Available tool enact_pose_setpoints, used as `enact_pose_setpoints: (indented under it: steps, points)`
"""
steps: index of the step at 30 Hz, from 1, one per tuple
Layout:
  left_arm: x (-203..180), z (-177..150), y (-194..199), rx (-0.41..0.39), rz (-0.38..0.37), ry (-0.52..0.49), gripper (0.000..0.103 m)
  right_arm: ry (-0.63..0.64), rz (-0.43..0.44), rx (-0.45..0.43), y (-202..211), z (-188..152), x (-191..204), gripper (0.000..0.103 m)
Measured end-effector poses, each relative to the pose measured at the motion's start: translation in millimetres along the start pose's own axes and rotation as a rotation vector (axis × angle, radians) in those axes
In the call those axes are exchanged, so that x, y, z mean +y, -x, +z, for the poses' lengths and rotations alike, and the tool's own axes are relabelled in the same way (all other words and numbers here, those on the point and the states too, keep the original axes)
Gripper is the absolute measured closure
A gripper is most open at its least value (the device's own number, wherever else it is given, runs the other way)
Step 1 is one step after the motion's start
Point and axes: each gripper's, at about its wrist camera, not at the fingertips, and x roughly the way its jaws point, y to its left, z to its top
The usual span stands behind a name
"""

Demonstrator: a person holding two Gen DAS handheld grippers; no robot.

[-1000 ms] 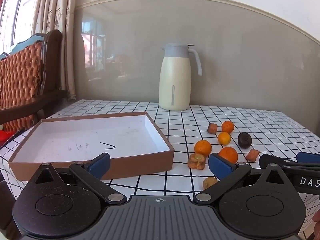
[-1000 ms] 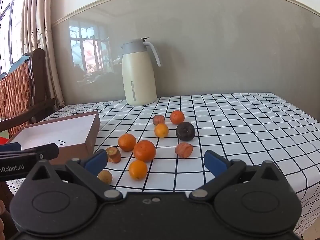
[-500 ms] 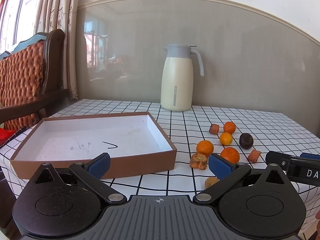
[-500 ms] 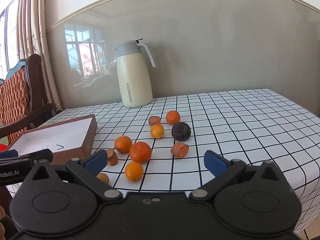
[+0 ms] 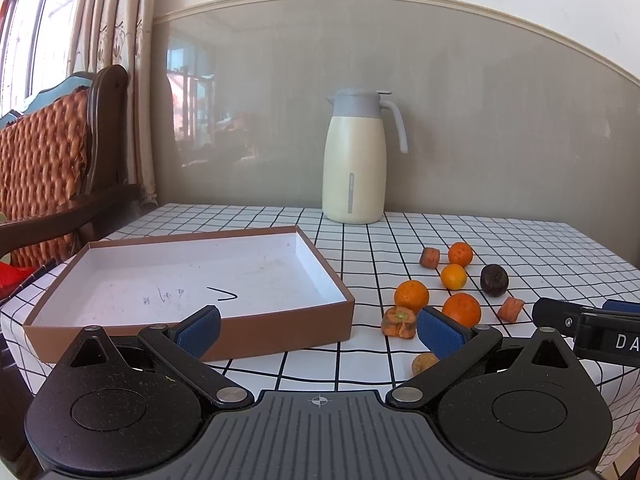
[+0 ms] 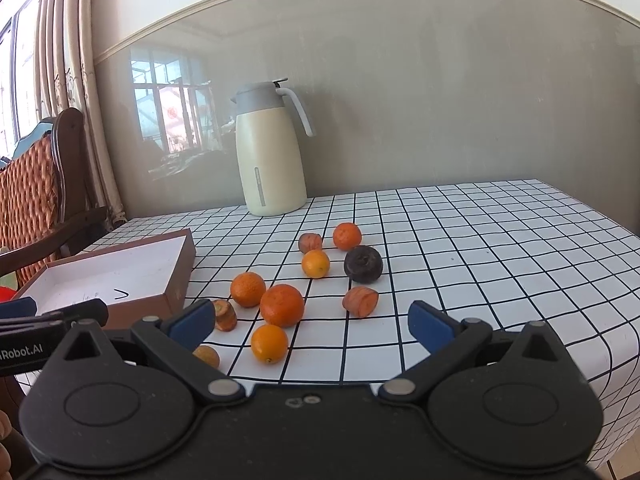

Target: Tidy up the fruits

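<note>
The left gripper (image 5: pixel 319 327) is spread wide and holds nothing, with the box (image 5: pixel 320 336) just beyond its left finger. The right gripper (image 6: pixel 311 321) also gapes empty. Fruits (image 6: pixel 281 305) lie scattered ahead between its fingers. Only the right view shows the orange (image 6: pixel 269 343) nearest the edge; the left view shows the whole box floor.

The tabletop (image 6: pixel 480 240) is white with black squares. The box (image 5: pixel 280 336) is brown (white inside). The oranges (image 6: pixel 282 305) are orange, one fruit (image 6: pixel 363 264) dark purple.
</note>
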Motion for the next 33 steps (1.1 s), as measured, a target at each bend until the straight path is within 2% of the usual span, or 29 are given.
enact_pose_setpoints:
  steps: [33]
  points:
    - [-1.7,-0.1,0.5,-0.001,0.002,-0.01,0.0,0.0,0.007,-0.001,-0.6,-1.4,0.8,0.006]
